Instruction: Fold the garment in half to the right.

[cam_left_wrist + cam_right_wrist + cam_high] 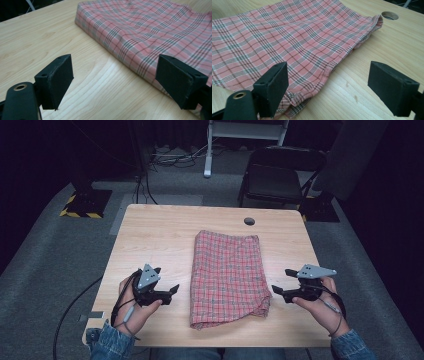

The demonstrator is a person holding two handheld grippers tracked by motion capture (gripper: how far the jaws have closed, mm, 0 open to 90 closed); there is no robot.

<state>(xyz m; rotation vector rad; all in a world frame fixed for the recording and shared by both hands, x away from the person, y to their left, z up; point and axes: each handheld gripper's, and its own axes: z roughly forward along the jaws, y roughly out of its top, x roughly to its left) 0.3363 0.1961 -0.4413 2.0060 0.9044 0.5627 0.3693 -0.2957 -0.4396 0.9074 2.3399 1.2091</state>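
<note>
A folded red plaid cloth (227, 277) lies in the middle of the wooden table (155, 237), long side running away from me. My left gripper (173, 290) hovers just left of the cloth's near half, jaws open and empty, pointing at its folded left edge (140, 32). My right gripper (277, 291) sits just right of the cloth's near right corner, jaws open with nothing between them. In the right gripper view the cloth (287, 42) spreads ahead with its hemmed edge under the left jaw.
A round cable hole (249, 221) is in the table near its far edge, beyond the cloth (389, 15). A black chair (280, 172) and a white stand leg (209, 150) are on the carpet behind the table. Bare wood flanks the cloth.
</note>
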